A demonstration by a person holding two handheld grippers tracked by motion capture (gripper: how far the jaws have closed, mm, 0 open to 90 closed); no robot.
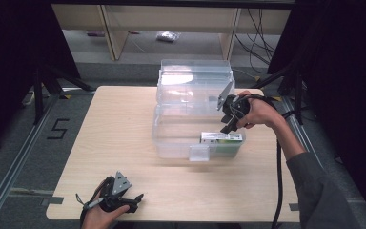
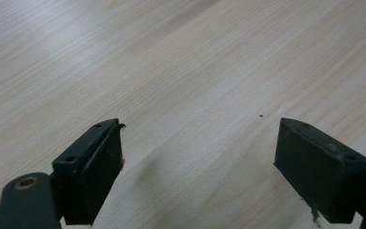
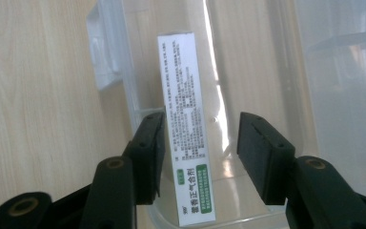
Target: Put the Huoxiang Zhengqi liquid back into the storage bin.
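Observation:
A clear plastic bin (image 1: 171, 148) stands on the wooden table (image 1: 119, 143) with its lid (image 1: 195, 71) tipped up behind it. Inside, along the front right wall, lies a narrow white carton with a green label (image 1: 221, 138). My right gripper (image 1: 228, 125) reaches down into the bin just above it. In the right gripper view the gripper (image 3: 202, 119) is open, its jaws on either side of the carton (image 3: 183, 86), with a clear gap on the right side. My left gripper (image 1: 136, 201) rests at the table's front left, open (image 2: 200, 129) over bare wood.
The bin's front latch (image 1: 199, 152) juts toward me, and its rim (image 3: 126, 90) runs beside the left jaw. Black curtains flank the table, with shelving and cables on the floor beyond. Bare tabletop (image 2: 171, 57) stretches left of the bin.

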